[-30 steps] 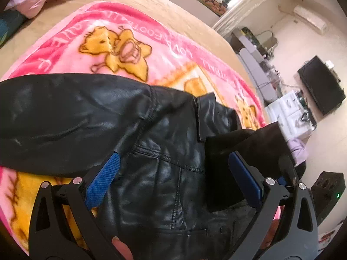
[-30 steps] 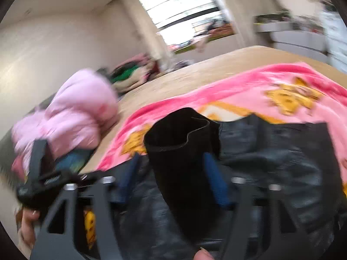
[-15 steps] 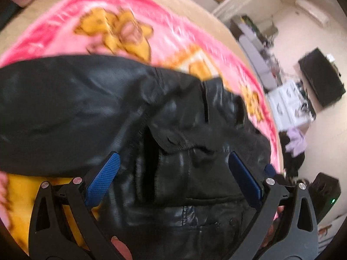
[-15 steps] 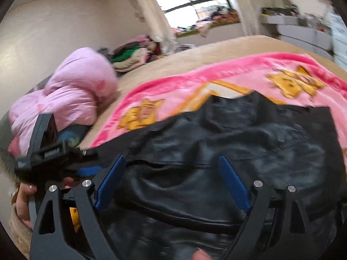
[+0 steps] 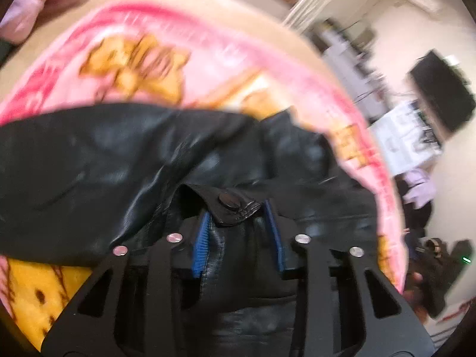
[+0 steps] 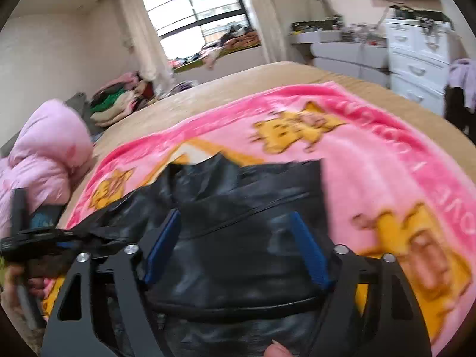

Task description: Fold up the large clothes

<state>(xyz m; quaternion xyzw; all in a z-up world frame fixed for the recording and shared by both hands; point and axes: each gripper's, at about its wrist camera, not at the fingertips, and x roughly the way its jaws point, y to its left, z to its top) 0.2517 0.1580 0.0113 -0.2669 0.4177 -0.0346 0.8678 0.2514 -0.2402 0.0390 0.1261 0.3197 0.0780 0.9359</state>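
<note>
A black leather jacket (image 5: 89, 163) lies spread on a pink cartoon blanket (image 5: 208, 59). My left gripper (image 5: 238, 217) is closing at its near edge, and its blue pads pinch a raised fold with a snap-button tab (image 5: 230, 202). In the right wrist view the jacket (image 6: 253, 184) fills the middle. My right gripper (image 6: 235, 217) hovers low over it with its jaws closing; leather lies between the wide-apart pads, which do not press on it. The left gripper (image 6: 29, 235) shows at the left edge, held by a hand (image 6: 17, 282).
The blanket (image 6: 372, 163) covers a beige bed (image 6: 238, 86). A pink puffy quilt (image 6: 44, 148) sits at the bed's left, with piled clothes (image 6: 119, 104) behind it. White drawers (image 6: 416, 59) stand beyond the bed's right side. A dark screen (image 5: 440, 92) hangs on the wall.
The left jaws went from wide open to pinched on a jacket fold. The right gripper let go of an upright black fold, swung across the jacket, and its jaws narrowed a little.
</note>
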